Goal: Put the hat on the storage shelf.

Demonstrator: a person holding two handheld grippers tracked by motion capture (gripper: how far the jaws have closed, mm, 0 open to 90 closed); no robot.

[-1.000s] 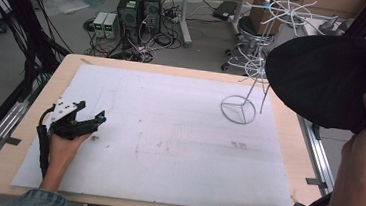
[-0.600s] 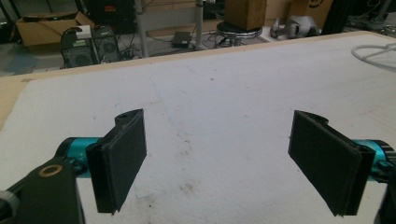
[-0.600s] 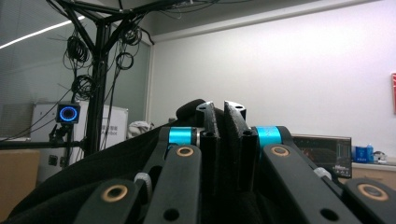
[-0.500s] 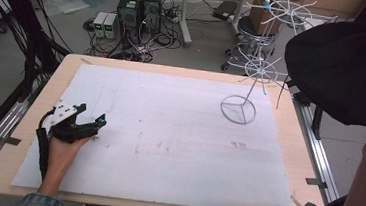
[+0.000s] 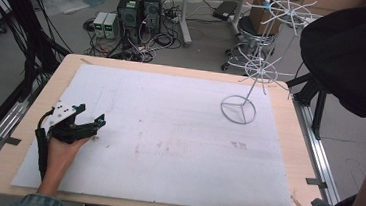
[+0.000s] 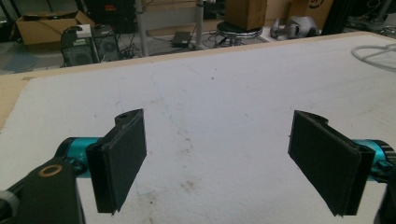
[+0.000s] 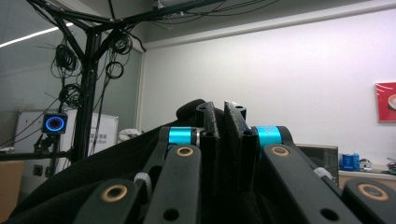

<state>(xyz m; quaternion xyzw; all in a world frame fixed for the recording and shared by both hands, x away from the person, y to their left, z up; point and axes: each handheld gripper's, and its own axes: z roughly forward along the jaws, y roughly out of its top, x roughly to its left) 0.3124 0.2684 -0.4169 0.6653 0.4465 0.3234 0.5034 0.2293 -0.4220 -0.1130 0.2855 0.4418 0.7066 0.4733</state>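
Resting on the white foam-covered table [image 5: 168, 132] at its near left, the left gripper [image 5: 100, 124] is sitting with jaws spread wide, well apart from the white wire rack [image 5: 251, 71] standing far right; the right gripper [image 7: 223, 116] is clenching black fabric [image 5: 356, 53] aloft.

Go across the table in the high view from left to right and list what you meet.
left gripper held in a hand → bare white mat → white wire stand → black cloth raised at the right edge
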